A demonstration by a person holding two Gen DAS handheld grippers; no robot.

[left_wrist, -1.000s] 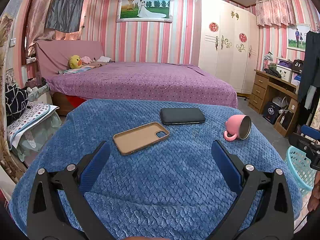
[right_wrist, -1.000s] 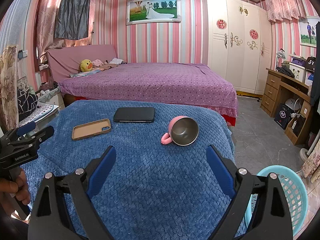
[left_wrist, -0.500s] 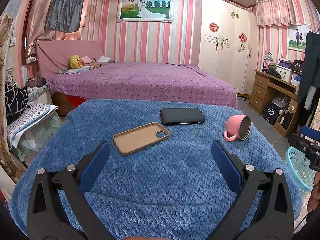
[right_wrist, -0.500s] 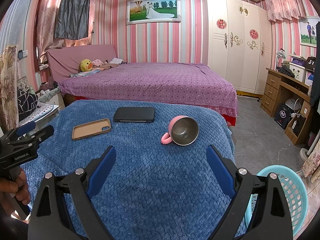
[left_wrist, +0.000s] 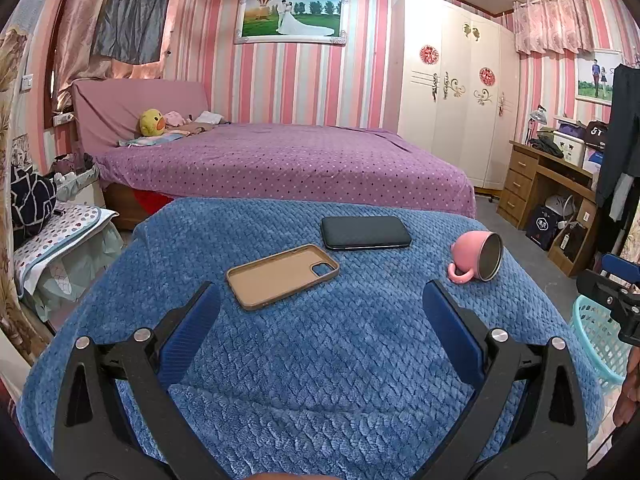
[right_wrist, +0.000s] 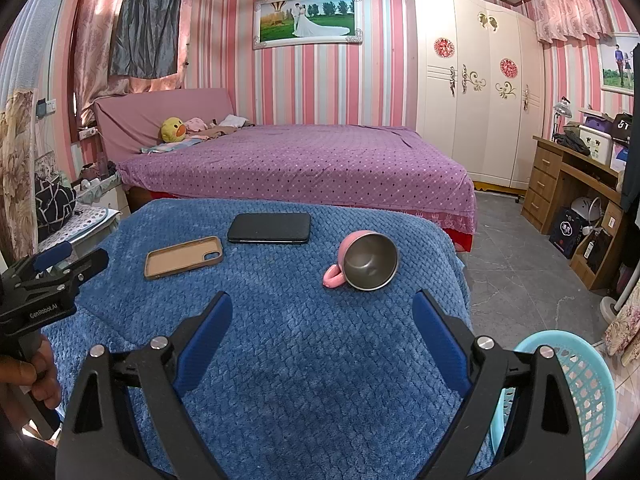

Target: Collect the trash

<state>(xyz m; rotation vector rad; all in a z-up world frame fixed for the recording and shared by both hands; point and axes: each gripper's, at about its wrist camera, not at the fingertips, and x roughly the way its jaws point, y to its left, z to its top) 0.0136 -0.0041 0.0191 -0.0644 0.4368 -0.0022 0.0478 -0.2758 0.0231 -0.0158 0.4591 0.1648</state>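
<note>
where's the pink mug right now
The pink mug lies tipped on its side on the blue blanket, right of the black phone and tan phone case, near the table's right edge above the turquoise basket.

Pink mug (right_wrist: 362, 260), tan case (right_wrist: 183, 257), blue blanket (right_wrist: 304, 344)

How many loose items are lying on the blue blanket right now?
3: a tan phone case nearest the left claw, a black phone just behind it, and a tipped pink mug to the right. None appear hidden.
</note>
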